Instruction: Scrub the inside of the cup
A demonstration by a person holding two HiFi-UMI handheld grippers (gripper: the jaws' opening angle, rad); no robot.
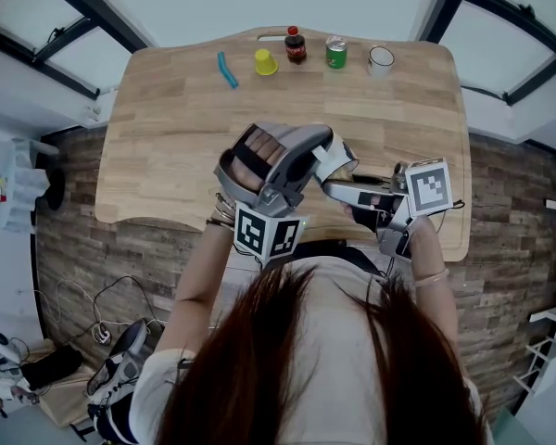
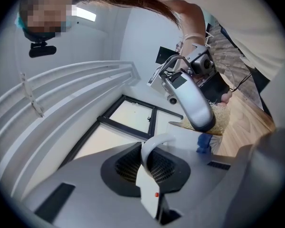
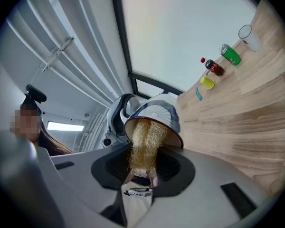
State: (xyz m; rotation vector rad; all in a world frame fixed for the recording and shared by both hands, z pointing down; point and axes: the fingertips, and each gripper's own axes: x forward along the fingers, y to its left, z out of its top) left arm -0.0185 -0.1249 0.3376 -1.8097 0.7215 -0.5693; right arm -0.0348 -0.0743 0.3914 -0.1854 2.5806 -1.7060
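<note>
Right hand-held gripper (image 3: 141, 177) clamps the loofah scrubber (image 3: 143, 141) inside the cup (image 3: 157, 114), left hand-held gripper (image 2: 151, 177) grips its handle (image 2: 154, 143); scrubbing seems under way, not finished.

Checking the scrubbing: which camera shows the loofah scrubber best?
The right gripper view: the loofah scrubber, held by the right gripper, reaches into the cup. The left gripper view shows only a scrap above the cup rim; the head view hides it.

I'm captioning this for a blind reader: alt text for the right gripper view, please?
The right gripper holds a straw-coloured scrubber in the mouth of a blue-and-white cup held by the left gripper. At right lies a wooden table with a bottle and a can along its far edge.
</note>
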